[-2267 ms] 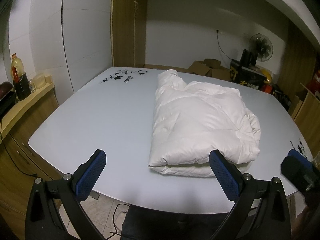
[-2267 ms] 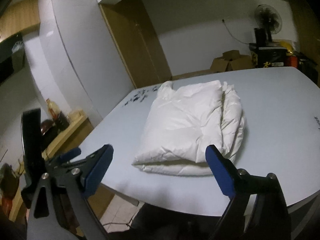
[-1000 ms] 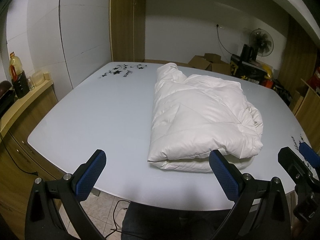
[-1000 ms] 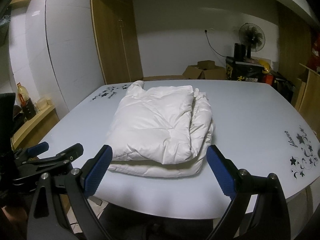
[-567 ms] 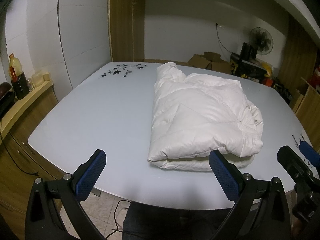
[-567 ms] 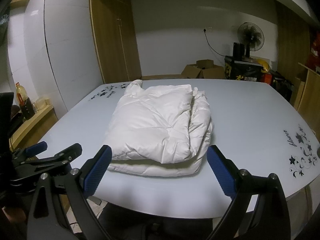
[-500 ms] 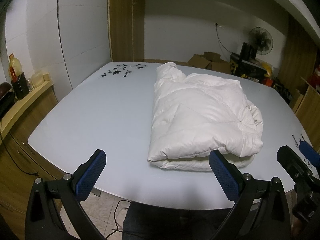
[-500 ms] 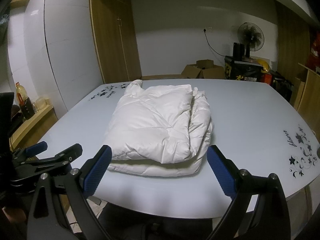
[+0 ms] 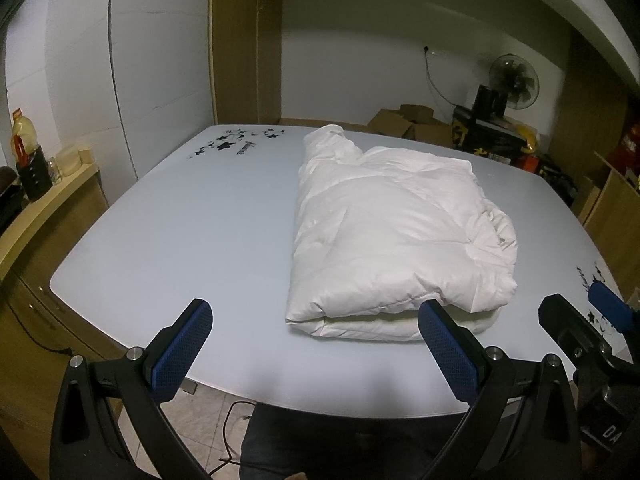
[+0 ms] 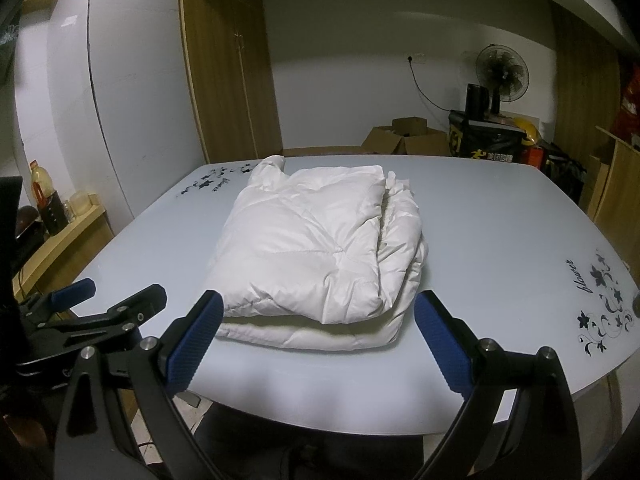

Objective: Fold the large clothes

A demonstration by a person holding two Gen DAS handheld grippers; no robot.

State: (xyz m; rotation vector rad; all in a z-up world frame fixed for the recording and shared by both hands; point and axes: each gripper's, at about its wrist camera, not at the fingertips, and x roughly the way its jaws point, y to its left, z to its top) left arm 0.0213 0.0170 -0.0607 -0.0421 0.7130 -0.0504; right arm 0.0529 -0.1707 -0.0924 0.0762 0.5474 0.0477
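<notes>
Folded puffy white down jacket (image 9: 394, 232) ahead of left gripper (image 9: 316, 354) and right gripper (image 10: 318, 338) (both wide apart, empty) on pale glass table (image 9: 192, 216).

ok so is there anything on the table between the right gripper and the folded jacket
Nothing: in the right wrist view, only bare table lies between the open right gripper and the near edge of the folded white jacket.

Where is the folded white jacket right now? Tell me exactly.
The folded white jacket lies on the pale blue table, mid-table in the right wrist view and right of centre in the left wrist view, beyond both open grippers.
</notes>
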